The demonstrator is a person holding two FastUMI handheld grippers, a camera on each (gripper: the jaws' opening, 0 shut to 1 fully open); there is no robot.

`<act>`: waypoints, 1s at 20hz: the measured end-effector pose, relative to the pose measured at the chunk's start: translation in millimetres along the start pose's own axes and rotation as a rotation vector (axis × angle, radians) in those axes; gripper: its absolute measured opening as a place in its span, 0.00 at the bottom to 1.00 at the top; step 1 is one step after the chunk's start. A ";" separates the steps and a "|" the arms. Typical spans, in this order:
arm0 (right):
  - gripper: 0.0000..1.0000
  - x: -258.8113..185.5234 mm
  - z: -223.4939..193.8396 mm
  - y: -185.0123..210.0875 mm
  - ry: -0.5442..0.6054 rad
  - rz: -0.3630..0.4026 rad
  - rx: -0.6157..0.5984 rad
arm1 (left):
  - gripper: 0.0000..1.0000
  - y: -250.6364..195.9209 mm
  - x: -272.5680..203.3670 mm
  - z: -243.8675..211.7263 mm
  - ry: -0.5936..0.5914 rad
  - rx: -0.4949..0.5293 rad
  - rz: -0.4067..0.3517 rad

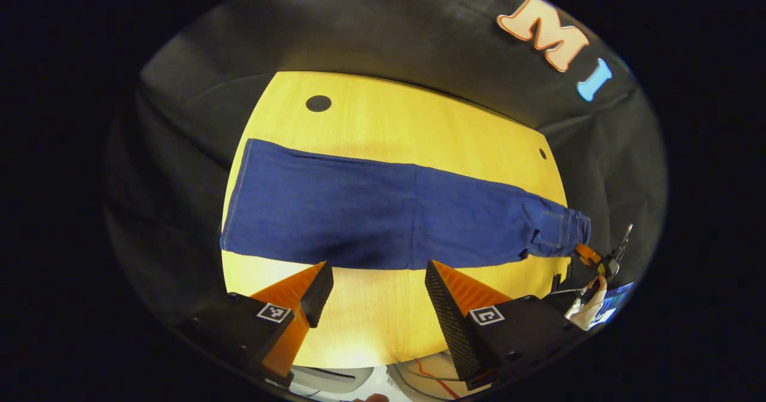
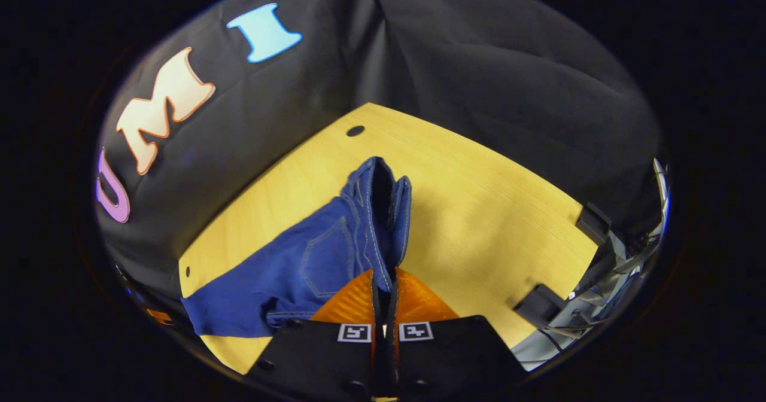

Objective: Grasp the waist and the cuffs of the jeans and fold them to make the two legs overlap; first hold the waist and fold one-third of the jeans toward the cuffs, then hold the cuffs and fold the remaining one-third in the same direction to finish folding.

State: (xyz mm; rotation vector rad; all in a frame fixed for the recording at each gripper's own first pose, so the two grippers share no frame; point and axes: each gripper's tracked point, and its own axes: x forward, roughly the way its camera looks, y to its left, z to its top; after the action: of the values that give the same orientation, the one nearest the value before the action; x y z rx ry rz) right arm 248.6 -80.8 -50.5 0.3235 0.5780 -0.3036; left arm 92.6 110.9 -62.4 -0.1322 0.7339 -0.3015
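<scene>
The jeans are laid flat across the yellow wooden tabletop, stretched lengthwise, with the cuffs at one end of the tabletop and the waist at the opposite end. In the left gripper view, the left gripper is seen with its fingers spread wide apart; it is held above bare tabletop just beside the near long edge of the jeans, and nothing is held between the fingers. Beyond the waist end of the jeans, the other gripper and a hand holding it are seen small and far off.

In the right gripper view, the right gripper is closed on the waist of the jeans: the waistband is pinched between both fingers and raised off the tabletop, its opening gaping upward. A back pocket is seen just beside the gripped waistband. Small square black-and-white markers are carried on the grippers' bodies. No brand name or readable writing is found on the jeans. Two dark round holes are seen in the tabletop beyond the jeans' far edge.
</scene>
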 end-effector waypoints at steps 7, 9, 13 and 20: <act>0.03 -39.8 -6.3 108.0 -0.074 0.066 -0.103 | 0.93 -3.6 -9.0 -11.5 0.003 0.087 -0.060; 0.03 -46.3 -13.1 143.1 -0.069 0.110 -0.130 | 0.93 -1.8 -9.0 -16.9 0.000 0.105 -0.059; 0.02 -54.6 -31.2 216.8 -0.056 0.203 -0.179 | 0.93 0.0 -9.2 -27.2 -0.018 0.102 -0.083; 0.00 -78.4 -77.8 343.3 0.000 0.388 -0.328 | 0.93 20.0 -7.5 -33.4 -0.051 0.032 -0.061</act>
State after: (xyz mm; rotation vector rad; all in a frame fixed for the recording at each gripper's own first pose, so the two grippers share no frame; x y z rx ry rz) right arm 274.7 274.4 5.8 0.1135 0.5425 0.1658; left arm 69.2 131.7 -86.6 -0.1312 0.6753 -0.3668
